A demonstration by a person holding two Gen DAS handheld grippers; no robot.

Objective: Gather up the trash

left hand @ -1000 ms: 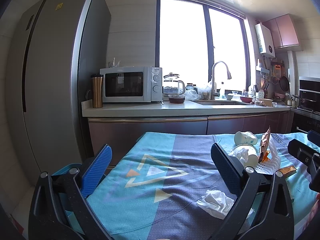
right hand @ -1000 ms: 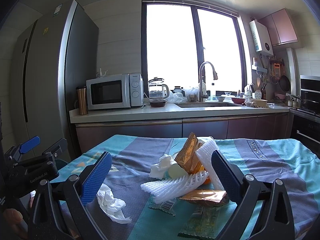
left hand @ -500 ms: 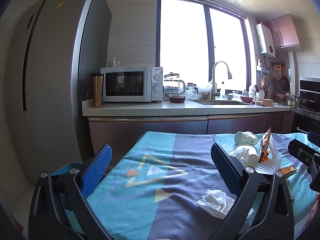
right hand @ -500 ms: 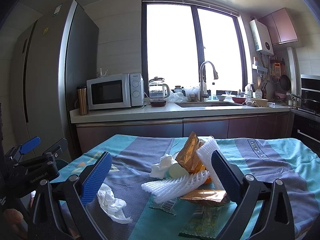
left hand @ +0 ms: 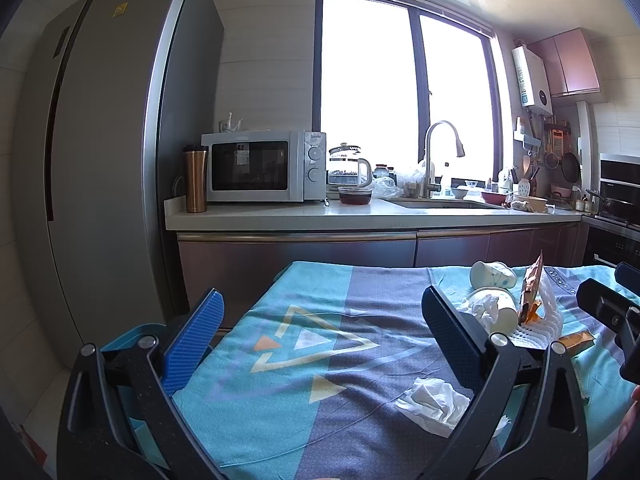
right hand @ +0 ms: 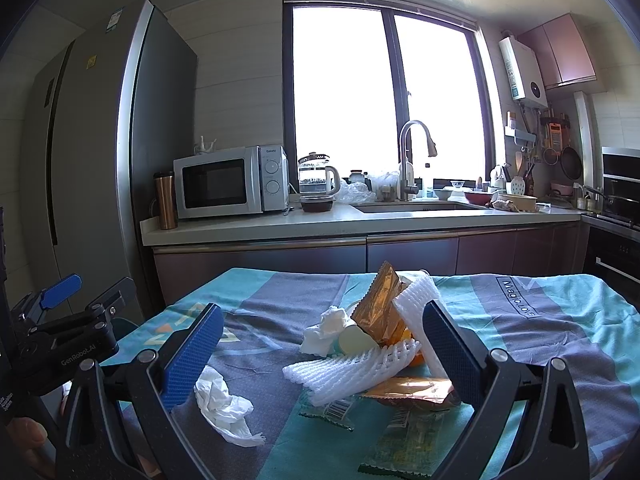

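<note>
A heap of trash lies on the blue patterned tablecloth (right hand: 560, 336): white foam netting (right hand: 352, 368), a gold wrapper (right hand: 380, 308), a flat wrapper (right hand: 412, 388) and a crumpled tissue (right hand: 224, 408). My right gripper (right hand: 320, 344) is open, its jaws standing either side of the heap just short of it. In the left wrist view, paper cups (left hand: 492, 274) lie on their sides beside the netting (left hand: 540, 320), and the tissue (left hand: 434, 406) sits by the right finger. My left gripper (left hand: 320, 332) is open and empty over the cloth's left part.
A teal bin (left hand: 132, 340) sits below the table's left edge. Behind the table stand a counter (left hand: 360, 216) with a microwave (left hand: 260, 166), a kettle and a sink, and a tall fridge (left hand: 100, 160) at the left. An oven (right hand: 616, 216) stands at the right.
</note>
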